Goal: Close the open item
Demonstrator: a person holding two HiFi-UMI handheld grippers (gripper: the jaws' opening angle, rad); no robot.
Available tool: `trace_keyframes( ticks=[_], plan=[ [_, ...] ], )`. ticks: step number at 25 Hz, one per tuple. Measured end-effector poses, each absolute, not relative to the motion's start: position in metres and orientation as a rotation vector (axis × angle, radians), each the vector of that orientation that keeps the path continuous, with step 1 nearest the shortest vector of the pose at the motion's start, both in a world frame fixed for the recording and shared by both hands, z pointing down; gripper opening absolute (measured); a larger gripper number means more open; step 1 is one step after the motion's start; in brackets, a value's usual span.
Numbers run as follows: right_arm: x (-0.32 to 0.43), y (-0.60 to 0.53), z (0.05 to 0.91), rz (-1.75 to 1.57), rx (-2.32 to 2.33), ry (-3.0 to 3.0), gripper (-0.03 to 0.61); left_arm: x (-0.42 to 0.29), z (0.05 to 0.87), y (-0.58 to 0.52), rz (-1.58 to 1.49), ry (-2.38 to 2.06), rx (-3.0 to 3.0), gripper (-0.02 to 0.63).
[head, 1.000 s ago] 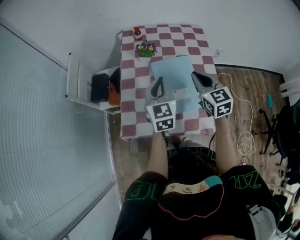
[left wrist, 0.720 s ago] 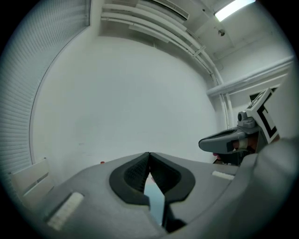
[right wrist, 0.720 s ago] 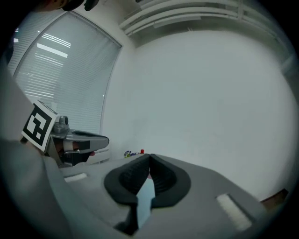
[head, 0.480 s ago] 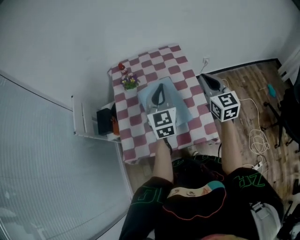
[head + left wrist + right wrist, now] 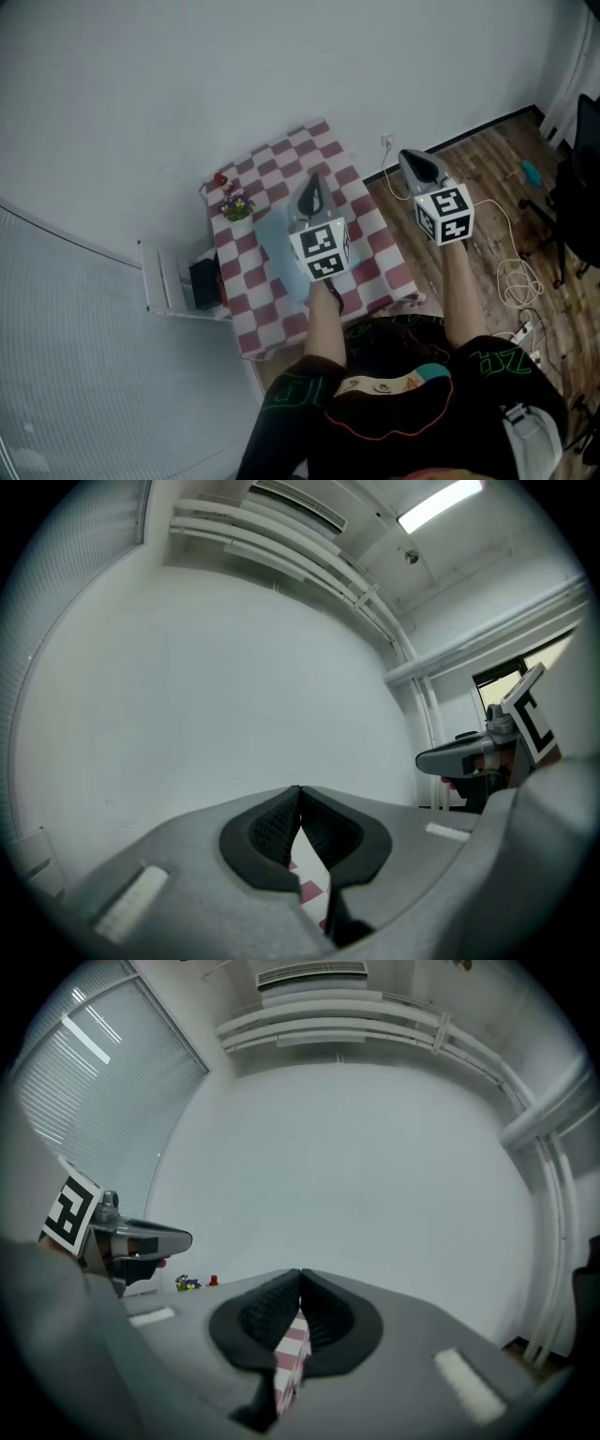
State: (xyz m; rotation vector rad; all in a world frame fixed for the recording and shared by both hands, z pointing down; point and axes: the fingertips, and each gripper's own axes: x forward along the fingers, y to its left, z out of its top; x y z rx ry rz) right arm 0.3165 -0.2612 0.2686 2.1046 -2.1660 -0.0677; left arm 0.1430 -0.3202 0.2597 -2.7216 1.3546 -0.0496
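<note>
A flat light-blue item [image 5: 277, 247] lies on the red-and-white checkered table [image 5: 281, 159]; my left gripper hides part of it, so I cannot tell open from closed. My left gripper [image 5: 312, 190] is held high over the table, shut and empty. In the left gripper view its pads [image 5: 281, 822] meet, pointing at the white wall. My right gripper [image 5: 413, 161] is held beyond the table's right edge, over the floor, also shut with nothing in it. The right gripper view shows its pads [image 5: 323, 1314] closed, with the checkered cloth [image 5: 292, 1344] below.
A small flower pot [image 5: 234, 203] and a red bottle [image 5: 221, 179] stand at the table's far left corner. A white shelf unit [image 5: 178, 281] holds dark things left of the table. Cables [image 5: 506, 272] lie on the wooden floor, with a dark chair [image 5: 574, 178] at right.
Both grippers have lifted away from the light-blue item. The right one swung out past the table's right edge. The head view has turned, and the table now sits farther off.
</note>
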Motion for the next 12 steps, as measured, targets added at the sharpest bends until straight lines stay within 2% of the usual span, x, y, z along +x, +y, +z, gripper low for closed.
trace_keyframes(
  ticks=[12],
  plan=[
    [0.354,-0.244,0.247,-0.148,2.130,-2.163,0.003,0.188,0.262,-0.319,-0.001,1.350,-2.735,0.008]
  ],
)
